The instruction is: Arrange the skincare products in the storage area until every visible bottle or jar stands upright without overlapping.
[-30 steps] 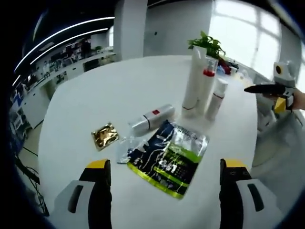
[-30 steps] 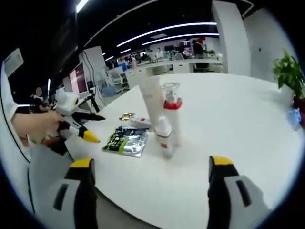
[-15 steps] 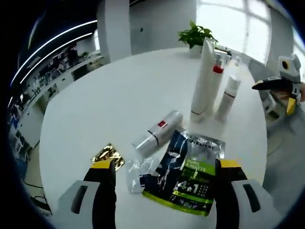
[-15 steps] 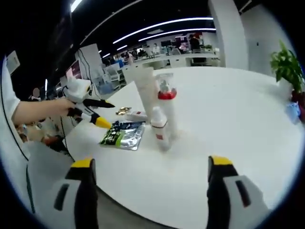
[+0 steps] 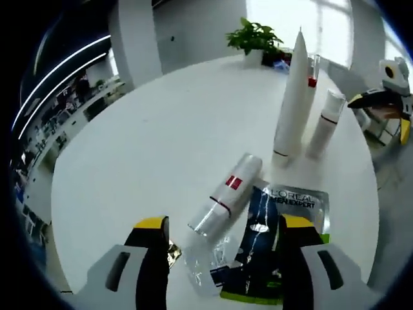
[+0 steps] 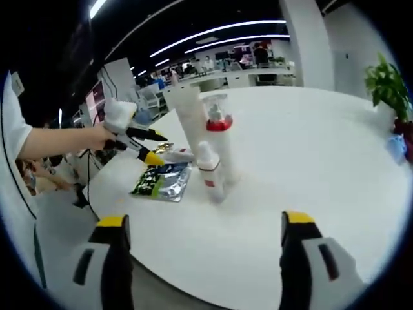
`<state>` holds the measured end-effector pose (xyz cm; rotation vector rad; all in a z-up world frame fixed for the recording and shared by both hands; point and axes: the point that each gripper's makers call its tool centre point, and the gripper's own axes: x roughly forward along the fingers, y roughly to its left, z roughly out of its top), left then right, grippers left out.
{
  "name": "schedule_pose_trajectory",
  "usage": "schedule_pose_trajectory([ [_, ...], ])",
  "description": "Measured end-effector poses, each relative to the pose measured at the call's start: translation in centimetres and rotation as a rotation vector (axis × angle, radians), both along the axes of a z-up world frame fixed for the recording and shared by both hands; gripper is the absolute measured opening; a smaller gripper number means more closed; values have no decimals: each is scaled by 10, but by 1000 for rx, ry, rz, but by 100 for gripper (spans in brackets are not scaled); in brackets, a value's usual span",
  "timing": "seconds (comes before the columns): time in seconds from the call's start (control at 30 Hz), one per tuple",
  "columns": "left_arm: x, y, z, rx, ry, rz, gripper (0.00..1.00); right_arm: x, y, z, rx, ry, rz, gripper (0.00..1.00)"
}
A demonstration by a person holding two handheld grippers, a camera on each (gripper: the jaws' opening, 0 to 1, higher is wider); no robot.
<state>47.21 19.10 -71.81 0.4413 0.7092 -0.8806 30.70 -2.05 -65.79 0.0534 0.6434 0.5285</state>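
A silver bottle (image 5: 226,194) with a red label lies on its side on the white round table (image 5: 148,142), just ahead of my left gripper (image 5: 224,223), which is open and empty. Its lower end rests by a dark L'Oreal sachet (image 5: 281,216). Further off stand a tall white tube (image 5: 293,97), a pump bottle with a red collar (image 5: 312,72) behind it, and a small white bottle (image 5: 326,126). In the right gripper view the tube (image 6: 190,126), pump bottle (image 6: 222,145) and small bottle (image 6: 210,171) stand upright close together. My right gripper (image 6: 205,219) is open, well short of them.
A clear wrapper (image 5: 200,268) and a gold sachet (image 5: 173,252) lie near the left jaw. A potted plant (image 5: 255,39) stands at the table's far edge. The left gripper (image 6: 147,145), held by a hand, hovers over the sachet (image 6: 161,181). Desks and monitors fill the background.
My left gripper has moved forward and lower over the lying silver bottle, which now sits between its jaws' line. The right gripper has barely moved. The standing bottles are unmoved.
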Motion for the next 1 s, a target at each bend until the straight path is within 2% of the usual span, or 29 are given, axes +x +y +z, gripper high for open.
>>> schedule_pose_trajectory([
  [0.27, 9, -12, -8, 58, 10, -101, 53, 3, 1, -5, 1, 14, 2, 97],
  [0.43, 12, -22, -11, 107, 18, -199, 51, 1, 2, -9, 4, 22, 2, 97],
  [0.77, 11, -27, -20, 163, 51, -285, 43, 1, -2, -12, 3, 27, -7, 97],
  [1.0, 6, -33, -23, 143, 97, -315, 36, 0, -4, -12, -1, 25, -11, 97],
])
